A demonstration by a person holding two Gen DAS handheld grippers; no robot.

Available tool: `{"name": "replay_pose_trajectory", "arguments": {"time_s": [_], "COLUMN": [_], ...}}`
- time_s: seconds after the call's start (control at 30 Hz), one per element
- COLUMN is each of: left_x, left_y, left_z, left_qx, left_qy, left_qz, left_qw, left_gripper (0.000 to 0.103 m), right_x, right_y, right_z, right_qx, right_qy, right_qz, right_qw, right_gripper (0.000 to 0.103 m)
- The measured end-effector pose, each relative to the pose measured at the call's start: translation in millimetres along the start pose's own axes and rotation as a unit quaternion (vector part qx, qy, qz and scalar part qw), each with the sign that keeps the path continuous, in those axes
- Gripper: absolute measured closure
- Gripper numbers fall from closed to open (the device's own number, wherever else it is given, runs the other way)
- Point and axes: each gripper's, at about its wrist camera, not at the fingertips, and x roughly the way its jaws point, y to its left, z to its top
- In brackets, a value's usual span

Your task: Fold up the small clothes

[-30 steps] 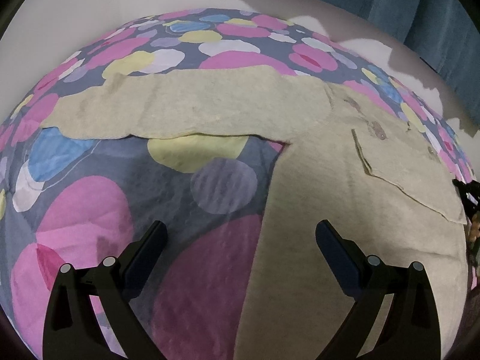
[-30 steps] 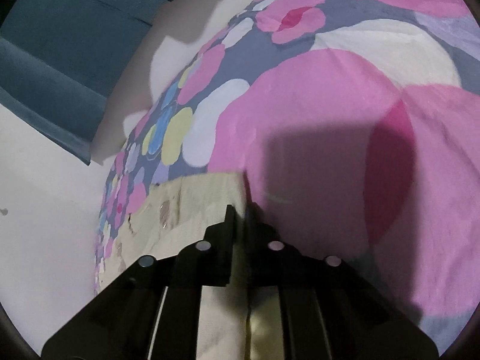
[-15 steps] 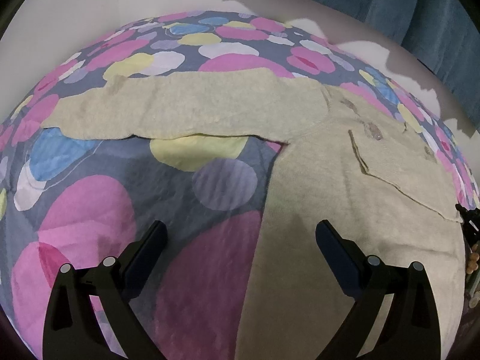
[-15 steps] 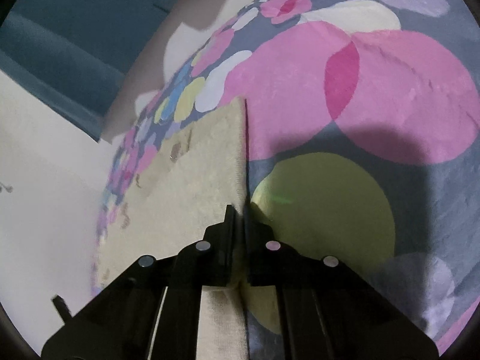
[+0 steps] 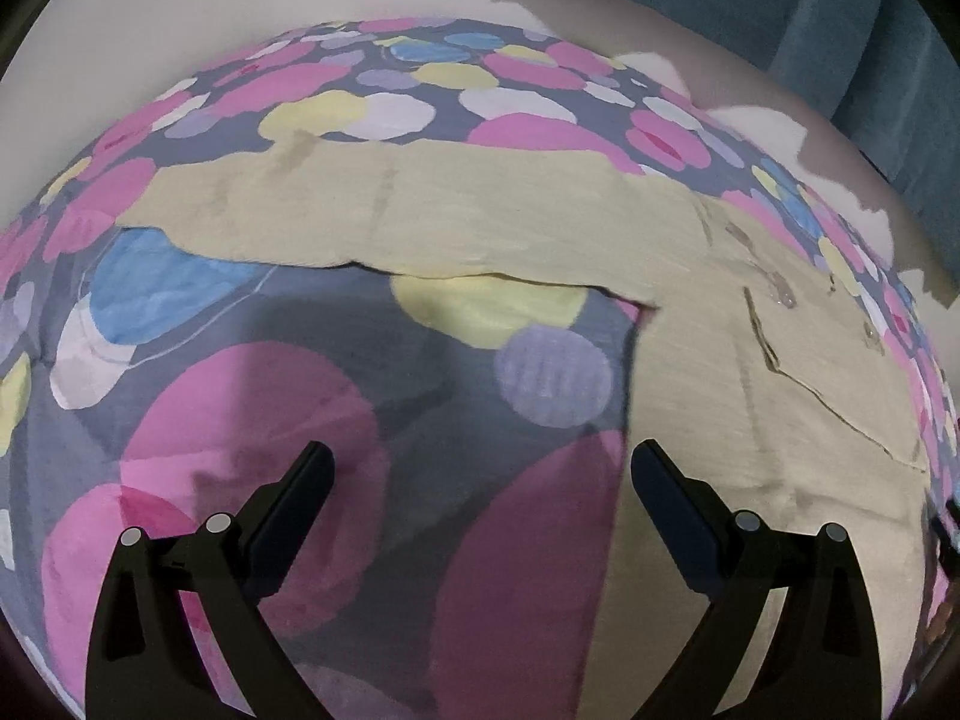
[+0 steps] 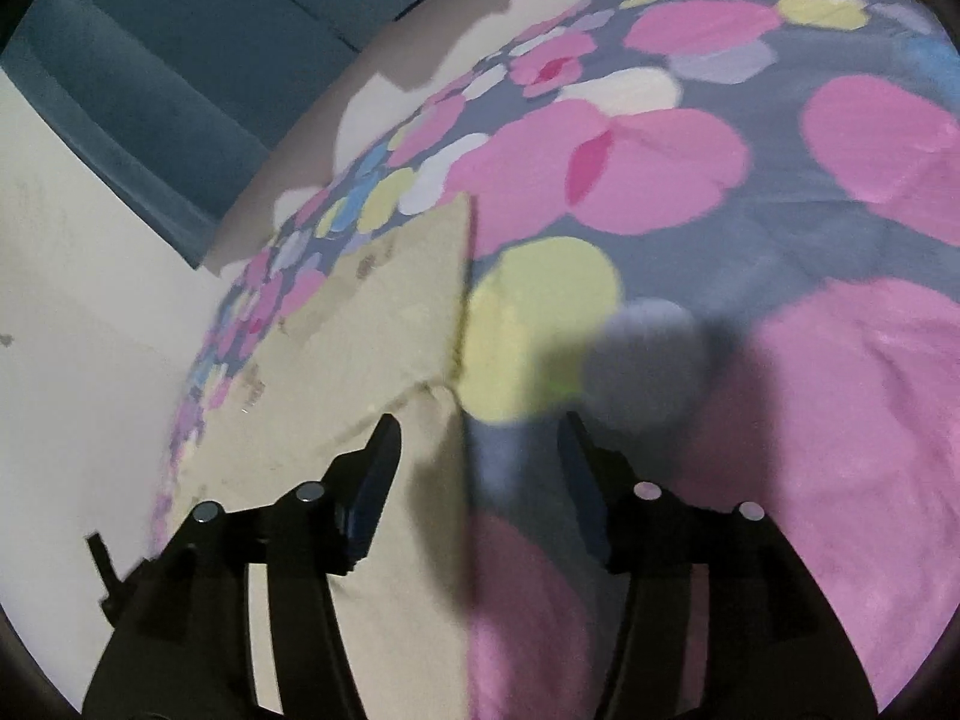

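- One beige garment (image 5: 750, 420) lies flat on the bed, on a sheet (image 5: 300, 372) printed with pink, yellow, blue and lilac circles.
- One sleeve (image 5: 420, 216) stretches out to the left in the left wrist view; the body runs down the right side of that view.
- One folded-over flap (image 5: 840, 360) lies on the body near the sheet's right edge, with a few small pale marks on it.
- Two grippers show, one per view.
- The left gripper (image 5: 480, 474) hovers with jaws wide and nothing between them, one finger over the sheet, the other over the garment's edge.
- The right gripper (image 6: 477, 447) has just been opening; its jaws stand apart astride the garment's straight edge, pads off the cloth.
- One blue curtain (image 5: 870, 12) hangs behind the bed against a pale wall (image 5: 180, 12).
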Motion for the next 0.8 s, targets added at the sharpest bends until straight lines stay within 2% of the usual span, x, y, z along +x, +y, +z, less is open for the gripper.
{"name": "replay_pose_trajectory", "arguments": {"time_s": [0.1,0.2,0.33,0.53,0.67,0.8], "left_x": [2,4,4,7,17,24], "left_y": [12,24,42,93,147,179], "left_z": [1,4,9,31,51,67], "left_qx": [-0.016,-0.030,-0.036,-0.064,-0.118,-0.140], "left_qy": [0.003,0.006,-0.001,-0.030,-0.044,-0.059], "left_qz": [-0.011,-0.017,-0.007,0.004,0.000,-0.010], "left_qw": [0.9998,0.9994,0.9993,0.9975,0.9920,0.9883], "left_gripper": [0.004,0.004,0.004,0.004,0.004,0.004], "right_x": [-6,-8,-7,-5,-5,-4], "right_y": [-9,-16,-13,-7,-7,-7], "right_z": [-13,-20,-20,-21,-21,-20], "right_qx": [-0.003,0.000,0.003,-0.005,-0.002,-0.001], "right_qy": [0.003,-0.012,-0.019,-0.020,-0.022,-0.023], "right_qz": [-0.014,0.006,0.016,0.015,0.018,0.019], "right_qw": [1.000,1.000,1.000,1.000,1.000,1.000], "right_gripper": [0.039,0.037,0.029,0.023,0.022,0.021]}}
